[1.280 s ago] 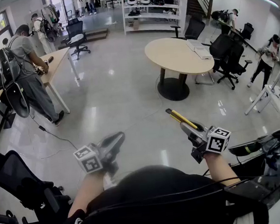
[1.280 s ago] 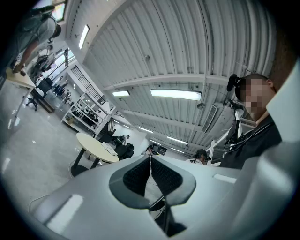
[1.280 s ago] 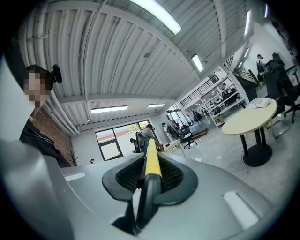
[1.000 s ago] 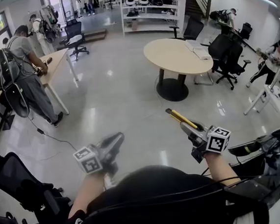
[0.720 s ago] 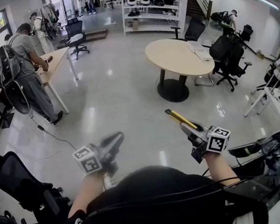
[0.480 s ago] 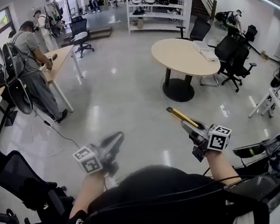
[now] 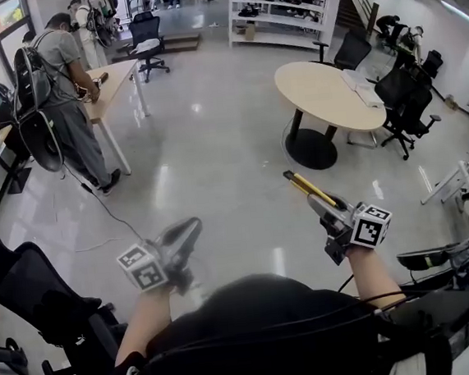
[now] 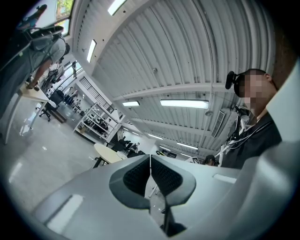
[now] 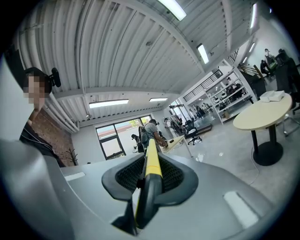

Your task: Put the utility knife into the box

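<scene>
My right claw (image 9: 150, 171) is clamped on the utility knife (image 9: 153, 160), whose yellow-and-black body runs out past the pads. My left claw (image 8: 150, 171) is closed pad against pad with nothing in it.

Compared with a second ago, both claws sit at the same spots in the head view and the grip is unchanged. The room has slid, though: the round tabletop (image 7: 328, 91) has drifted right, and the person (image 7: 61, 59) at the long tabletop (image 7: 113, 83) looms larger at upper left.

The knife hangs in the air over the glossy pale floor (image 7: 214, 151), resting on no surface. Shelving (image 7: 283, 5) lines the far wall, and black chairs (image 7: 407, 98) stand beside the round tabletop.

Only the gripper views show the ribbed ceiling (image 8: 187, 51) and its strip lights (image 8: 183, 103). Only the head view shows the marker cubes (image 7: 370, 225).
</scene>
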The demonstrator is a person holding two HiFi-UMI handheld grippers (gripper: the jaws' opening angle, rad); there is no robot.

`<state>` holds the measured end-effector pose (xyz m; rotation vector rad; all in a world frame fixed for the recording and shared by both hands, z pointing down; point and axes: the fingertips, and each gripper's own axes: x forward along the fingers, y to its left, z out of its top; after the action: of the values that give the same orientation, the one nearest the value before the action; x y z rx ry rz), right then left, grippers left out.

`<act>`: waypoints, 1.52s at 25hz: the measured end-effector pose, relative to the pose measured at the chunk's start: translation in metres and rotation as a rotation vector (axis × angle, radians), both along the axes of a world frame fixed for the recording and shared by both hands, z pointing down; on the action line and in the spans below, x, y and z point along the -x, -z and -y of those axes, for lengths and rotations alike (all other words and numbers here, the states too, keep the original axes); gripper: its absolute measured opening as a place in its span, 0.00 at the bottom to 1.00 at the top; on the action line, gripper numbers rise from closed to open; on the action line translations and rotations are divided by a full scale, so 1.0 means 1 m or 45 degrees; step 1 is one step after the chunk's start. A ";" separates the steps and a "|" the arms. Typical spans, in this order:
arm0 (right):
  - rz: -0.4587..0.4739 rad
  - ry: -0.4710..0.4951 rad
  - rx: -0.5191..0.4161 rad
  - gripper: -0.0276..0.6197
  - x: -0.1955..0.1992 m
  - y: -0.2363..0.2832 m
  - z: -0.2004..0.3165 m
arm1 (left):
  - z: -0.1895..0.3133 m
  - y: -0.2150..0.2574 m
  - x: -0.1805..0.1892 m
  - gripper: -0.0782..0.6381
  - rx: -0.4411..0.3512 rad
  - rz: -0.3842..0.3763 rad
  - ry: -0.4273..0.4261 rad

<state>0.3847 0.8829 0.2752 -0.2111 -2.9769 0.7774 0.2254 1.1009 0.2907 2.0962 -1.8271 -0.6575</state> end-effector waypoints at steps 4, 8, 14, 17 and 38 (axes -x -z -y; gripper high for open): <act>-0.033 0.024 -0.017 0.19 0.030 -0.003 -0.008 | -0.008 -0.011 0.026 0.12 0.003 -0.029 0.021; -0.057 0.050 -0.008 0.19 0.052 -0.008 0.001 | 0.001 -0.016 0.040 0.12 0.005 -0.056 0.028; -0.044 0.115 0.023 0.19 0.098 -0.015 0.043 | 0.032 -0.020 0.069 0.12 0.046 -0.048 0.085; -0.020 0.166 0.044 0.18 0.130 -0.023 0.074 | 0.054 -0.025 0.090 0.12 0.071 -0.031 0.144; 0.024 0.294 0.047 0.18 0.300 -0.023 0.365 | 0.355 -0.014 0.230 0.12 0.067 -0.038 0.180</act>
<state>0.0851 0.5180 0.2982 -0.5551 -2.8853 0.8052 -0.0047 0.7456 0.3048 1.9278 -1.9677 -0.6631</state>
